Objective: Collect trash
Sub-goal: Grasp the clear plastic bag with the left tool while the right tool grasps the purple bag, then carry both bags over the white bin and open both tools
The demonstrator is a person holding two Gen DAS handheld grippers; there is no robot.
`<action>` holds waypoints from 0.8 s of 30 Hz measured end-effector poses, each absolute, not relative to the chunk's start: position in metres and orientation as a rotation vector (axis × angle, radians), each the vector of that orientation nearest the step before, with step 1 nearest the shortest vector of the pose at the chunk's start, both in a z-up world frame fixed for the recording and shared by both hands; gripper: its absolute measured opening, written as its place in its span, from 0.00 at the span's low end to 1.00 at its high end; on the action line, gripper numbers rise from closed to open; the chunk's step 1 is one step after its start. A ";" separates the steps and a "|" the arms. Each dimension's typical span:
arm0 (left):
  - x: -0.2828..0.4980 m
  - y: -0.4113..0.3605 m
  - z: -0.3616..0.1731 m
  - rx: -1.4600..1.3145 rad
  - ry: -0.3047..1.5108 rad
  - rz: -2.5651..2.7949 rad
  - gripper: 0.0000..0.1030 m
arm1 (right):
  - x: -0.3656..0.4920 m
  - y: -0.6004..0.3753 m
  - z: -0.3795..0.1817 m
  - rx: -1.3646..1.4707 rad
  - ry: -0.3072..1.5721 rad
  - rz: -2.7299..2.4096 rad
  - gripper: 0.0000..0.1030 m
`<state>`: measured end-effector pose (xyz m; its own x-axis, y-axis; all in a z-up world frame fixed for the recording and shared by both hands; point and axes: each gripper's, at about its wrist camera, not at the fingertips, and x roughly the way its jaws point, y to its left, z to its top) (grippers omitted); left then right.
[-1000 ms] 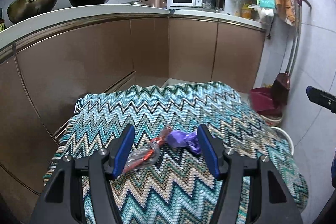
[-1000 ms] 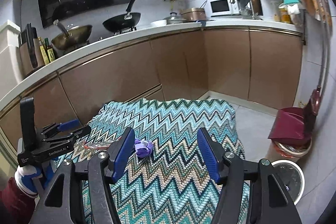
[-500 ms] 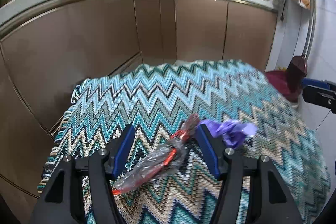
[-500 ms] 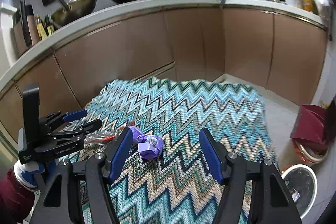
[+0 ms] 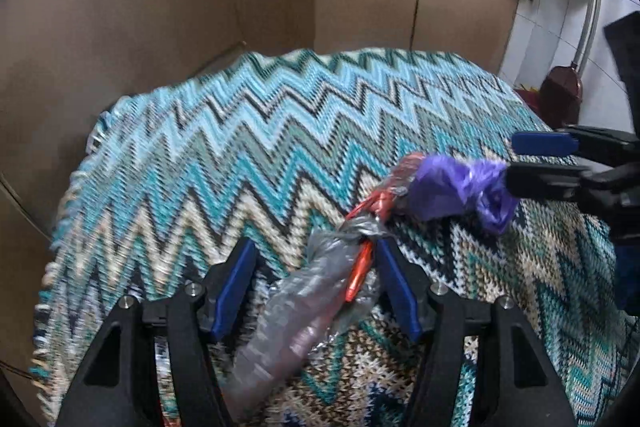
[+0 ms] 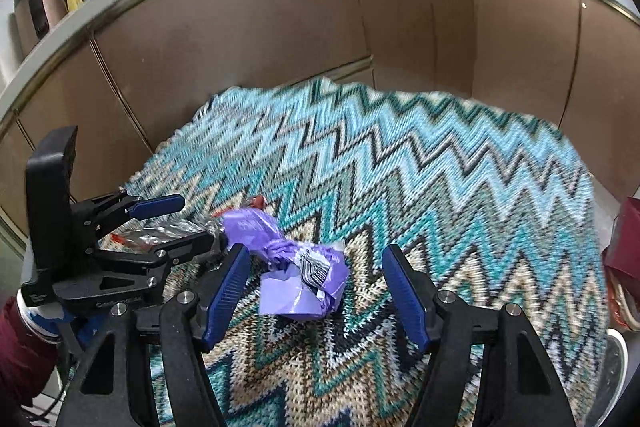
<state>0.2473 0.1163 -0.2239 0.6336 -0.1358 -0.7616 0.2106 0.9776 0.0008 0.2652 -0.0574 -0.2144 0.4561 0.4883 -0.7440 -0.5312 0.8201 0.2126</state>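
On the zigzag cloth (image 5: 280, 131) at lower centre of the left wrist view lies a clear wrapper with red print (image 5: 320, 287) — between the spread, untouching fingers of the left gripper (image 5: 312, 291). At lower centre of the right wrist view, the right gripper (image 6: 316, 291) is opening around a crumpled purple wrapper (image 6: 300, 279) — no contact.

zigzag cloth (image 6: 420, 187): knitted yarn, matt, coarse ribbed weave; fringed at its left edge
purple wrapper (image 6: 304, 279): thin crinkled plastic, slight sheen
clear wrapper (image 5: 312, 291): transparent film, glossy, creased; red print inside
left gripper (image 5: 312, 291): matt black plastic; blue pads, metal screws
right gripper (image 6: 316, 291): same finish
cabinet doors (image 6: 260, 27): smooth brown panels, satin
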 end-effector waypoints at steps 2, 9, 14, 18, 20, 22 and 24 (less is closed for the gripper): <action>0.247 0.115 -0.225 0.095 0.864 -0.203 0.59 | 0.267 -0.053 -0.223 -0.057 0.922 0.643 0.64; 0.238 0.103 -0.225 0.141 0.869 -0.232 0.30 | 0.264 -0.043 -0.239 -0.048 0.954 0.696 0.44; 0.227 0.103 -0.215 0.125 0.860 -0.228 0.22 | 0.246 -0.047 -0.228 -0.052 0.920 0.703 0.42; 0.212 0.107 -0.199 0.100 0.833 -0.223 0.21 | 0.225 -0.060 -0.209 -0.030 0.881 0.693 0.42; 0.201 0.106 -0.185 0.089 0.808 -0.224 0.21 | 0.213 -0.069 -0.198 -0.015 0.858 0.683 0.42; 0.190 0.104 -0.172 0.090 0.781 -0.224 0.21 | 0.200 -0.079 -0.186 0.001 0.830 0.668 0.42; 0.180 0.100 -0.159 0.088 0.756 -0.231 0.19 | 0.185 -0.092 -0.174 0.016 0.801 0.655 0.42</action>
